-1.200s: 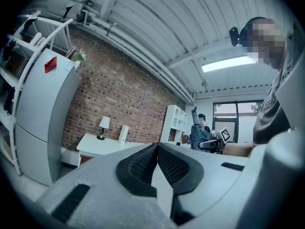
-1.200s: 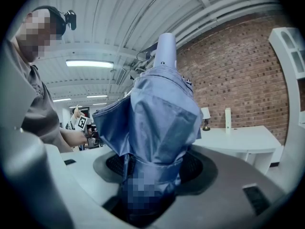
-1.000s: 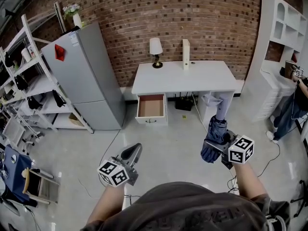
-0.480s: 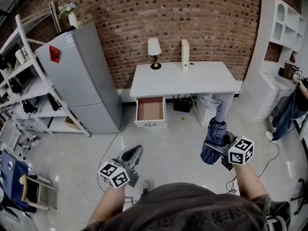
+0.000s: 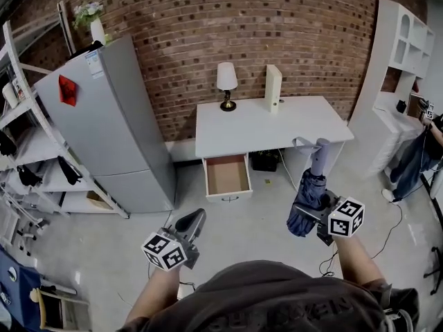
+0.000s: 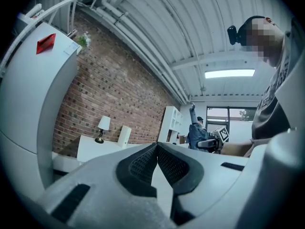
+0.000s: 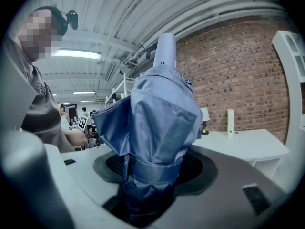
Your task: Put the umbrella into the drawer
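Walking in, so the white tabletop (image 5: 270,126) and the open drawer (image 5: 227,175) under its left end look nearer to my claws than a second ago. Both claws sit at the same spots in my head view.

My right claw (image 5: 313,211) is clenched around the folded blue umbrella (image 5: 309,189). It grips low on the bundled fabric, right about where the strap wraps it, and the pale stub end pokes up and forward past the tips. I reckon grabbing at the strap keeps the cloth from flopping loose while I carry it.

My left claw (image 5: 188,223) is pinched closed with nothing in it, tips meeting, just held out level. The drawer's already pulled out, so that claw has no job yet.

The drawer is ahead and to the left of the right claw, still well apart from it, and its wooden bottom looks bare. My guess is I'll have to tip the umbrella down flat to get it in.
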